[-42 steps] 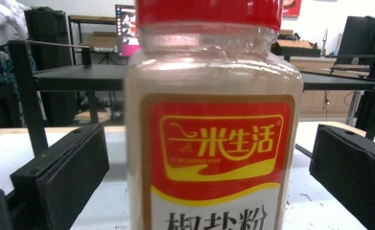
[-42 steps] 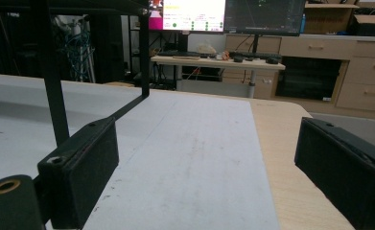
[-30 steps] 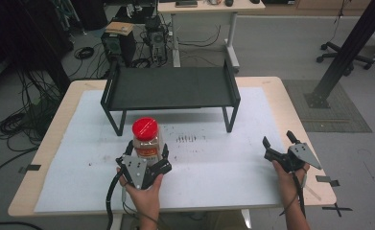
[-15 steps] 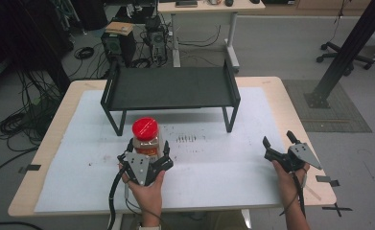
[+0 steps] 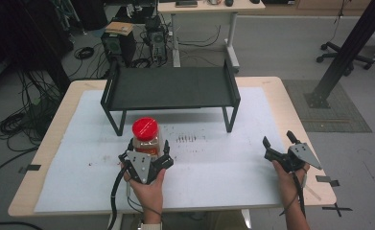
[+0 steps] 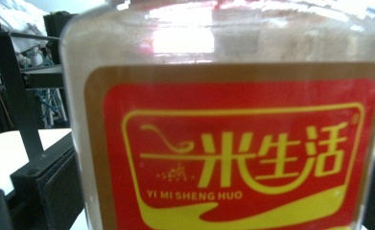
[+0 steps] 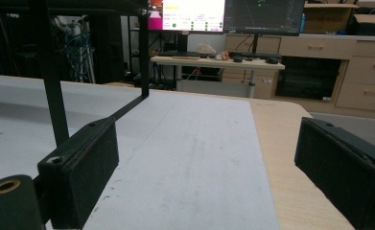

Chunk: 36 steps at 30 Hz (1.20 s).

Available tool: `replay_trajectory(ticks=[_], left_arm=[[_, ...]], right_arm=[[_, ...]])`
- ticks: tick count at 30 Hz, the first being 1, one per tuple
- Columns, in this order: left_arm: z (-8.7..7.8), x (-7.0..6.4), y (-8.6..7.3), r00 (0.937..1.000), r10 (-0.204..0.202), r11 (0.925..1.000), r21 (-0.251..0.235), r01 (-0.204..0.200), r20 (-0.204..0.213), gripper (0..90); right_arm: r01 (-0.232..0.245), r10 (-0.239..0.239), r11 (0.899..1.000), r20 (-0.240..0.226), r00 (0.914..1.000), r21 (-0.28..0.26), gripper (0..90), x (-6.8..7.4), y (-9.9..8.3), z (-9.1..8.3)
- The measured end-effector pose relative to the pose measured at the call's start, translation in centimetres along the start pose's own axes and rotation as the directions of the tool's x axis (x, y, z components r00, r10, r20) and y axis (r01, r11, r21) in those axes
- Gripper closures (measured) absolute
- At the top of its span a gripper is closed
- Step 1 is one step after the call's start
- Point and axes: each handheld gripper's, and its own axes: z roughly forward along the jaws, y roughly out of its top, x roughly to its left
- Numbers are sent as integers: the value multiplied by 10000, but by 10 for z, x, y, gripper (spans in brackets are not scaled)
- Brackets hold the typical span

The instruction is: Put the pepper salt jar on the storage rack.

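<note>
White-covered table (image 5: 233, 167) — left claw (image 5: 146, 149) clamped around red-lidded jar (image 5: 145, 136), right claw (image 5: 278, 143) spread wide, empty.

Very little differs from a second ago. In the high view the left hand-held gripper (image 5: 146, 149), low and left of centre, has eased a touch further up the frame toward the jar (image 5: 145, 139), so its jaws now sit a little further along the jar's sides, just under the red lid (image 5: 144, 128). The hand (image 5: 149, 189) behind it has followed, with slightly more of the forearm in at the bottom edge. The left gripper view has the jar's label (image 6: 233, 153) pressed close between the jaws.
</note>
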Motion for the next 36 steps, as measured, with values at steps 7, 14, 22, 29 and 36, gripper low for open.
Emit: replay_trajectory(ticks=[7,14,22,29,36], left_arm=[[1,0,-2,10000,12,10000,-2,-12,-17,2],[2,0,-2,10000,4,10000,-8,-5,-70,2],[1,0,-3,9999,10,10000,-39,-10,-114,2],[2,1,-3,9999,27,10000,-29,-28,-136,2],[2,1,-2,9999,30,10000,-36,-31,-148,2]], right_arm=[[-5,5,10000,3,10000,-3,79,0,0,0],[-10,10,10000,4,10000,3,79,0,0,0],[-8,8,10000,8,10000,-2,79,0,0,0],[-15,15,10000,10,10000,-3,79,0,0,0],[-14,14,10000,11,10000,-7,79,0,0,0]])
